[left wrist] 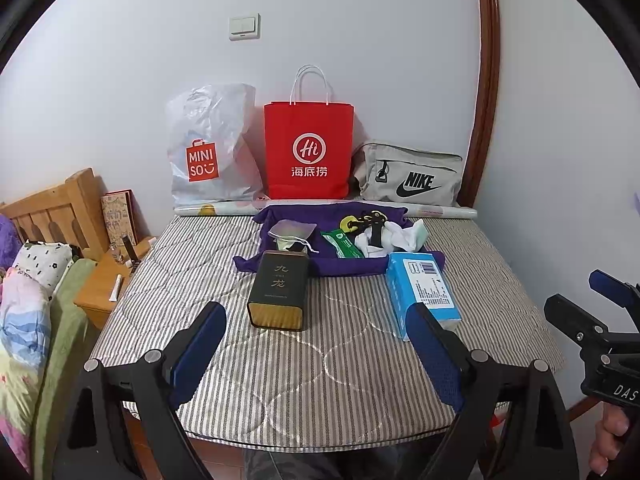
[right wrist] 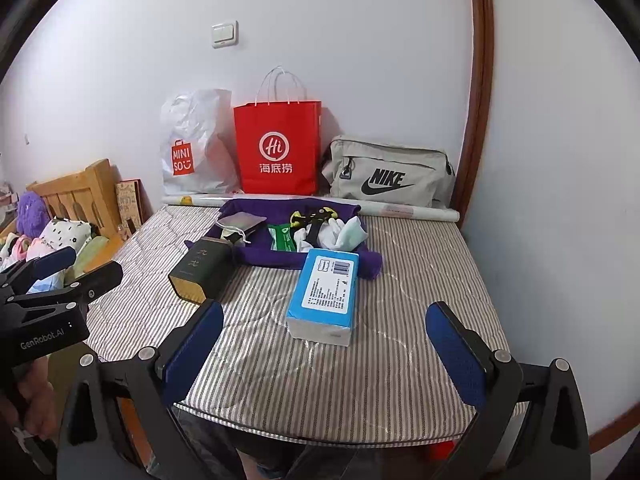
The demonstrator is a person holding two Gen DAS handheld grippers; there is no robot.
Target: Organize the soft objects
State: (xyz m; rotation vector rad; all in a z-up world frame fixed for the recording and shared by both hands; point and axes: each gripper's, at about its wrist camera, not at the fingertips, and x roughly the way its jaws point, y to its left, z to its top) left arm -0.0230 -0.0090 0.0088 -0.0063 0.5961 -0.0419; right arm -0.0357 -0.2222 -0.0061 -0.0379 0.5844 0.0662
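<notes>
A purple cloth (left wrist: 340,262) (right wrist: 280,258) lies at the back of the striped mattress (left wrist: 320,360) (right wrist: 360,380). On it lie white socks (left wrist: 394,240) (right wrist: 340,234), a green wipes pack (left wrist: 340,244) (right wrist: 282,240), a small drawstring pouch (left wrist: 290,232) (right wrist: 240,222) and a black and yellow item (left wrist: 364,222) (right wrist: 314,216). A blue tissue pack (left wrist: 422,288) (right wrist: 326,294) and a dark tin box (left wrist: 278,290) (right wrist: 202,274) lie in front. My left gripper (left wrist: 320,332) and right gripper (right wrist: 324,334) are open and empty, held over the near mattress edge.
A Miniso plastic bag (left wrist: 208,152) (right wrist: 192,148), a red paper bag (left wrist: 308,152) (right wrist: 278,148) and a grey Nike bag (left wrist: 412,176) (right wrist: 388,174) stand against the wall. A paper roll (left wrist: 440,211) lies behind the cloth. A wooden headboard (left wrist: 52,208) and bedding (left wrist: 24,320) are at left.
</notes>
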